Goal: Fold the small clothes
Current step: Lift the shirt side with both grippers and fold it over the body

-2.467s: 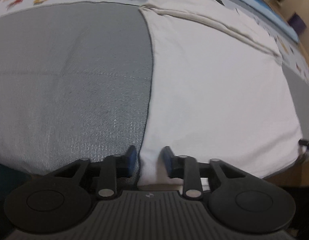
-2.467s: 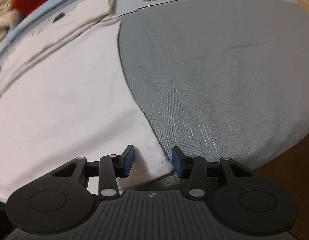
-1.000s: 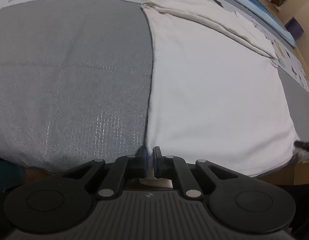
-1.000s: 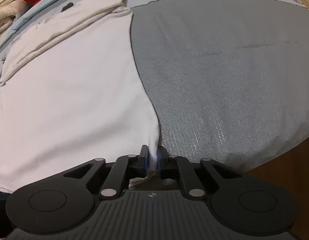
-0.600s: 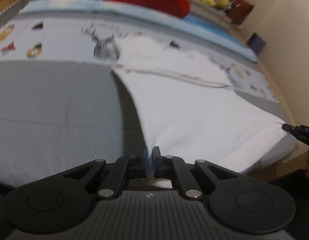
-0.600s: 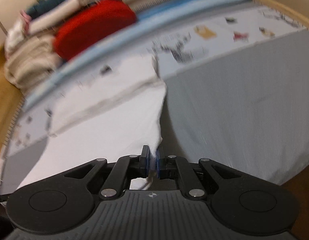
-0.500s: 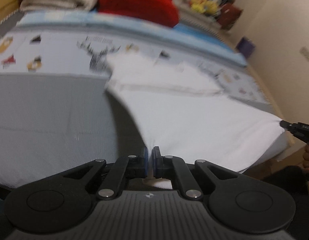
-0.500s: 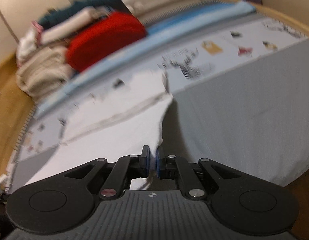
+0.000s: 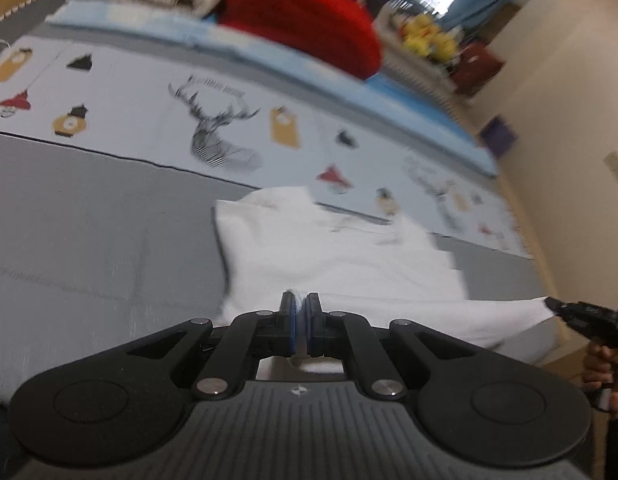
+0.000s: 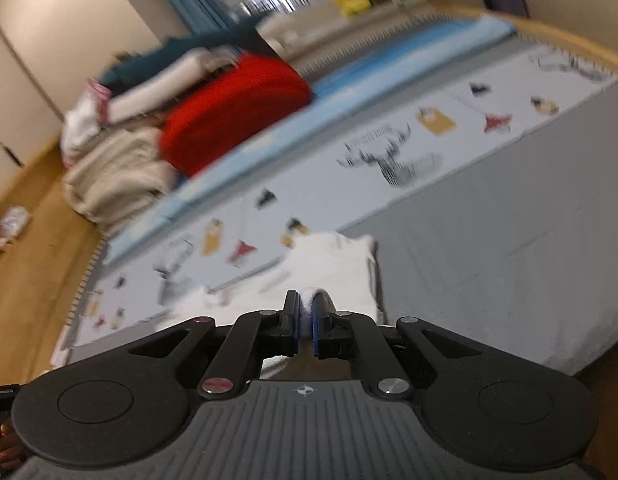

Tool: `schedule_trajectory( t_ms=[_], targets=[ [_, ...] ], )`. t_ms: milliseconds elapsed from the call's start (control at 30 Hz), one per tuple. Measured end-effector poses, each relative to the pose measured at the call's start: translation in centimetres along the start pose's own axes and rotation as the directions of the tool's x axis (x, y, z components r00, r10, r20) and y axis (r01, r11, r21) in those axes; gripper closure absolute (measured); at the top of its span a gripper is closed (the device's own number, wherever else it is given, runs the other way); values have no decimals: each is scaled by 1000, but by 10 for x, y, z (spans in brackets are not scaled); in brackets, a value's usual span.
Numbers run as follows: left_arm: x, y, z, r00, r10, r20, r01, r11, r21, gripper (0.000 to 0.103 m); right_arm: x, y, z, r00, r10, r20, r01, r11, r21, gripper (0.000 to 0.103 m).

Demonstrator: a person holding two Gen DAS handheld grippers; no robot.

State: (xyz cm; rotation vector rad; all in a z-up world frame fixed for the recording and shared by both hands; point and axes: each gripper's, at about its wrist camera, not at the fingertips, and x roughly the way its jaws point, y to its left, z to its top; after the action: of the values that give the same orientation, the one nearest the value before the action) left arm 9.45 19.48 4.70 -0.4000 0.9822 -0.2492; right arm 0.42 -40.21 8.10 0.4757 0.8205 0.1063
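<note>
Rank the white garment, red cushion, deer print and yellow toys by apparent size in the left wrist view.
1. white garment, though it lies nearest the camera
2. red cushion
3. deer print
4. yellow toys, farthest back and blurred, so the true size is unsure

**Open bed surface on both sides, piles at the far edge**

The grey sheet (image 9: 89, 240) lies flat and bare to the side of the white garment (image 9: 341, 256), so a gripper can pass there freely. The printed sheet (image 9: 149, 92) beyond it is also bare. At the far edge, a red cushion (image 9: 305, 28) and beige blankets (image 10: 117, 176) stand stacked and block the way. The wall (image 9: 569, 100) closes one side of the bed.
</note>
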Motion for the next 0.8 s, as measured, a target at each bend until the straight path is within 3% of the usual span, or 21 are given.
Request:
schedule_trajectory(
  t_ms=[200,267,333,367,433,467,500,567,667,733,800],
  targets=[
    [103,31,61,993,82,-87,-82,997,-1,98,120,-2,42,987,-99,-129,95,995,-35,98],
    [127,42,72,992,90,-93,-92,996,-11,95,156,-1,51,981,-117,-154,111,993,-47,98],
    [137,59,75,986,154,-63,-157,987,-41,94,178,-4,56,980,-134,-147,133,991,-16,95],
    [137,68,75,981,187,-59,-191,978,-80,91,183,-8,57,982,-153,-106,155,988,5,94],
    [134,78,79,985,160,-65,-168,976,-142,91,189,-11,57,985,-161,-68,161,987,-4,94],
    [132,76,81,989,136,-54,-142,982,-128,82,192,-13,56,983,-162,-82,160,987,-33,93],
    [131,73,81,989,136,-51,-141,985,-99,67,196,-13,55,980,-169,-104,163,984,-66,92],
    [135,66,77,981,175,-80,-177,984,-26,54,205,-13,52,976,-165,-143,149,982,-115,82],
    [156,64,66,964,199,-174,-198,980,21,54,217,-19,41,970,-170,-176,148,980,-129,68],
    [162,59,67,964,207,-169,-201,978,52,54,229,-18,38,952,-196,-233,163,974,-155,68],
    [167,56,66,966,203,-163,-195,979,62,54,233,-9,38,962,-183,-201,143,969,-200,68]
  ],
)
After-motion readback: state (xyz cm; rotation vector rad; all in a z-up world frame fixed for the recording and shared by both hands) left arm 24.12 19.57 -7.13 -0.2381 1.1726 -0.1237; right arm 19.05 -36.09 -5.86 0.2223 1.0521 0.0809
